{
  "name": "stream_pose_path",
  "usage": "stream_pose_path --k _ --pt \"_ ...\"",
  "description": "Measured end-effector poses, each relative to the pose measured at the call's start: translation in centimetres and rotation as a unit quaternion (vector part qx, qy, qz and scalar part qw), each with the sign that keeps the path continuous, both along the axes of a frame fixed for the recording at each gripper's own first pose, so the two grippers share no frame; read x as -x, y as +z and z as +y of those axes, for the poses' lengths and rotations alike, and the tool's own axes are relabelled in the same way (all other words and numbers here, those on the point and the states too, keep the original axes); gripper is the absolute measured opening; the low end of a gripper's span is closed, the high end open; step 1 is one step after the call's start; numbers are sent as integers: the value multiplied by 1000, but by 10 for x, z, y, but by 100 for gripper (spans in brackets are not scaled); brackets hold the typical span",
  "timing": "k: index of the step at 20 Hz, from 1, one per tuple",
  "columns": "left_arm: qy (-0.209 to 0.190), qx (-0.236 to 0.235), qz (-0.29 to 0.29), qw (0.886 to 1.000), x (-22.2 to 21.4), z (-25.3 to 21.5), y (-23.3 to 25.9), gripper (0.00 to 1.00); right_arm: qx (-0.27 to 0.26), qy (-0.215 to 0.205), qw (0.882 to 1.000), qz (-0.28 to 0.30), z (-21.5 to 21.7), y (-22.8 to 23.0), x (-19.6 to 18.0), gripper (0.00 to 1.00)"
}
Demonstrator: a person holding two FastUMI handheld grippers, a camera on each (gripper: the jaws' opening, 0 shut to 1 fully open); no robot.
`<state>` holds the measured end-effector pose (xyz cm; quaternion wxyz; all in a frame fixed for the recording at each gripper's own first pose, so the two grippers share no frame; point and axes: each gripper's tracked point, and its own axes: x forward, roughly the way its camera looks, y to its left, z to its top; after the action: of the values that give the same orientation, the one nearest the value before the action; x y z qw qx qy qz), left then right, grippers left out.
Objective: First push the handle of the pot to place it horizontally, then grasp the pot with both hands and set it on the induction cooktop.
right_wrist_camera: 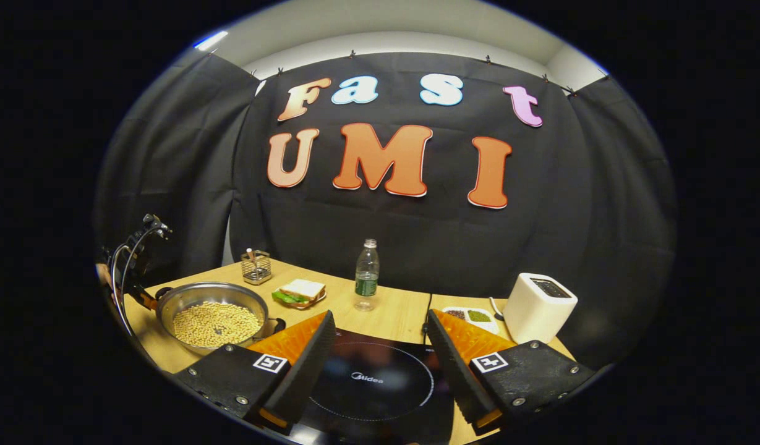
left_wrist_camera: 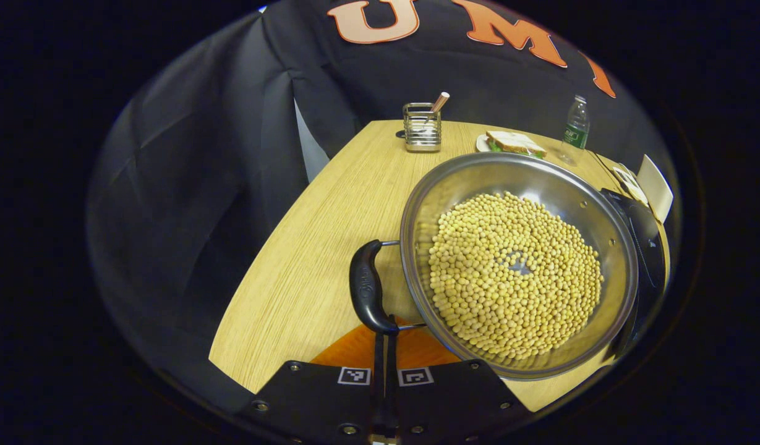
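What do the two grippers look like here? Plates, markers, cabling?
Right gripper: two black plates studded with silver screws, each bearing a square black-and-white marker, and wedge-shaped fingers ribbed on top. Left gripper: the same black screwed plates, with two square markers side by side. In the right gripper view, the far gripper's body is dark, with thin cables looping down from it.

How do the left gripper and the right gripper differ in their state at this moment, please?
The left gripper has its fingers closed together at the pot's black handle; the right gripper has its fingers spread wide with nothing between them. The left sits beside the pot of beans; the right hovers over the induction cooktop. Both are over the same wooden table.
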<state>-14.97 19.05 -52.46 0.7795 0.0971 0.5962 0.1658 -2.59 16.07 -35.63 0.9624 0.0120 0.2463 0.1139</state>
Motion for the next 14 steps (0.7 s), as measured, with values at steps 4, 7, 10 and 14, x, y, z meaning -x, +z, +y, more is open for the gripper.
stream_pose_path --k 4,7,10,14 --pt "-17 -9 -33 999 -20 12 -6 1 -27 25 999 32 37 -13 7 93" --pt "-31 -17 -48 998 -31 20 -7 2 -56 37 995 71 66 -26 13 93" --pt "-45 -19 -61 997 -43 26 -13 2 -56 51 992 100 92 -42 19 93" --pt "-66 -23 -73 995 -54 32 -15 2 -71 64 984 148 127 -62 26 93"
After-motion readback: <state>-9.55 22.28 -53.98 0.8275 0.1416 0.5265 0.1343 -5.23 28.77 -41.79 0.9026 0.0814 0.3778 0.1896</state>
